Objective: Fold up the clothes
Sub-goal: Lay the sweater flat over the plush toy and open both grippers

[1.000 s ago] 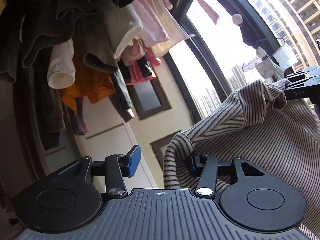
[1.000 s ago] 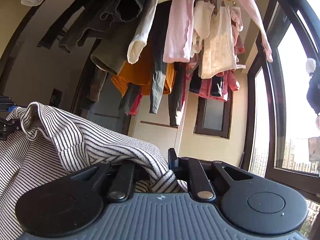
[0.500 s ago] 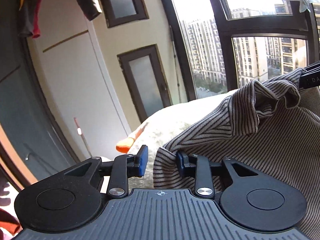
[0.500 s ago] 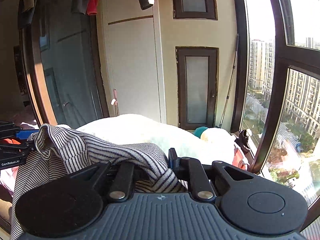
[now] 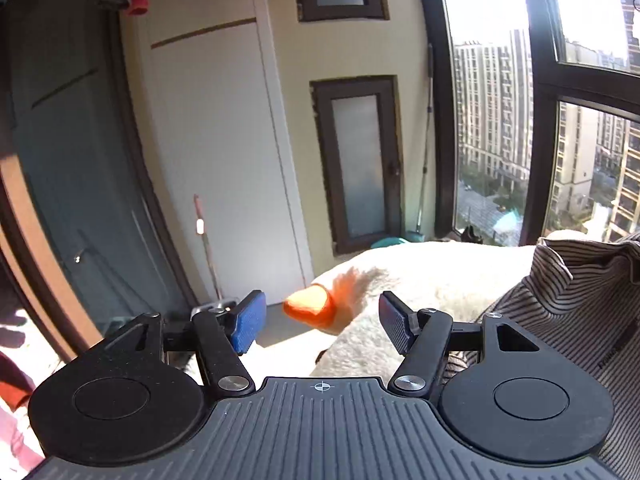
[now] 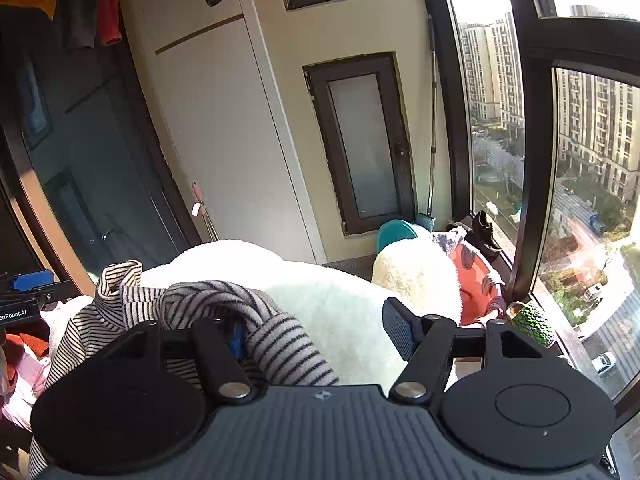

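Note:
A striped grey-and-white garment (image 5: 576,300) lies bunched at the right of the left wrist view, on a white fluffy surface (image 5: 440,276). My left gripper (image 5: 320,322) has its jaws opening wide, nothing between them; the cloth sits to the right of its right finger. In the right wrist view the same striped garment (image 6: 224,316) is draped over the left finger of my right gripper (image 6: 316,334), whose jaws are opening too; the cloth hangs loose, not pinched. The left gripper (image 6: 24,292) shows at the far left edge.
An orange item (image 5: 320,304) lies on the white surface just ahead of the left gripper. A red basin (image 6: 476,280) and a teal tub (image 6: 396,232) stand by the window sill. Clothes hang overhead (image 6: 100,8). Doors and a tall window lie ahead.
Both grippers came down from the hanging clothes toward the white surface. Both sets of jaws spread apart and let go of the striped garment, which now rests bunched on the surface.

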The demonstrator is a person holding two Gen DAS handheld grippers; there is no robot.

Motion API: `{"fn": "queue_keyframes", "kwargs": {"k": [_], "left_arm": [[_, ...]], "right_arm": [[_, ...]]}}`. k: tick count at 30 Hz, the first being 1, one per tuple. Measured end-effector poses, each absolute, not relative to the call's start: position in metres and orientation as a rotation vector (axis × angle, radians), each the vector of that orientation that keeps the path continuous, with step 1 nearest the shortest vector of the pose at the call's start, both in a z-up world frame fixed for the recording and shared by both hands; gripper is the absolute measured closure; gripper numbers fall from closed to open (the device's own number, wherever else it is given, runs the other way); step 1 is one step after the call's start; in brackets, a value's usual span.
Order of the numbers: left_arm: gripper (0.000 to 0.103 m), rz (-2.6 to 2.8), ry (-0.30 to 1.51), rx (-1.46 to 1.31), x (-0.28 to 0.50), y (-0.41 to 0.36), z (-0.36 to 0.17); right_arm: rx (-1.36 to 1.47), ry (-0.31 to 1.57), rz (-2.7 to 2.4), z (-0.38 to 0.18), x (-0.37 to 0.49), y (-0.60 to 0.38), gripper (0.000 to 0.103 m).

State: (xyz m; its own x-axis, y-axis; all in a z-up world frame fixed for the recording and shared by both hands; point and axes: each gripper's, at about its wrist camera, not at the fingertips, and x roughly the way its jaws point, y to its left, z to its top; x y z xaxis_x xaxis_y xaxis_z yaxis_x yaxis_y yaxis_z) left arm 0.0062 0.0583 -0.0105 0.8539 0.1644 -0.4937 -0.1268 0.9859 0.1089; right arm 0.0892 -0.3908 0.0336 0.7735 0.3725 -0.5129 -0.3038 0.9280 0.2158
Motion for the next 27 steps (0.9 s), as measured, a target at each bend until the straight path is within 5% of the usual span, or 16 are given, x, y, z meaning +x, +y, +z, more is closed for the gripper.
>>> {"fn": "queue_keyframes", "kwargs": {"k": [6, 11, 12, 14, 16, 17, 20, 27], "left_arm": [[0.009, 0.054, 0.567, -0.029, -0.031, 0.059, 0.004], [0.009, -0.099, 0.641, 0.018, -0.056, 0.008, -0.028], [0.009, -0.096, 0.644, 0.058, -0.055, -0.004, -0.036], [0.016, -0.06, 0.65, 0.115, -0.044, -0.019, -0.049], [0.053, -0.022, 0.657, 0.163, -0.032, -0.033, -0.061], [0.064, -0.017, 0.657, 0.163, -0.029, -0.035, -0.065], [0.082, -0.013, 0.624, 0.161, -0.036, -0.037, -0.066], [0.093, 0.136, 0.513, 0.243, -0.022, -0.023, -0.021]], "right_arm": [[-0.153, 0.442, 0.398, 0.052, 0.091, -0.388, 0.001], [-0.336, 0.374, 0.469, 0.053, 0.08, -0.382, 0.0], [-0.314, 0.387, 0.505, 0.052, 0.08, -0.381, 0.003], [-0.255, 0.429, 0.576, 0.048, 0.083, -0.38, 0.028], [-0.207, 0.472, 0.633, 0.043, 0.084, -0.379, 0.074], [-0.198, 0.477, 0.647, 0.041, 0.083, -0.378, 0.079], [-0.185, 0.44, 0.66, 0.041, 0.076, -0.38, 0.084], [0.005, 0.444, 0.715, 0.072, 0.109, -0.384, 0.088]]}}
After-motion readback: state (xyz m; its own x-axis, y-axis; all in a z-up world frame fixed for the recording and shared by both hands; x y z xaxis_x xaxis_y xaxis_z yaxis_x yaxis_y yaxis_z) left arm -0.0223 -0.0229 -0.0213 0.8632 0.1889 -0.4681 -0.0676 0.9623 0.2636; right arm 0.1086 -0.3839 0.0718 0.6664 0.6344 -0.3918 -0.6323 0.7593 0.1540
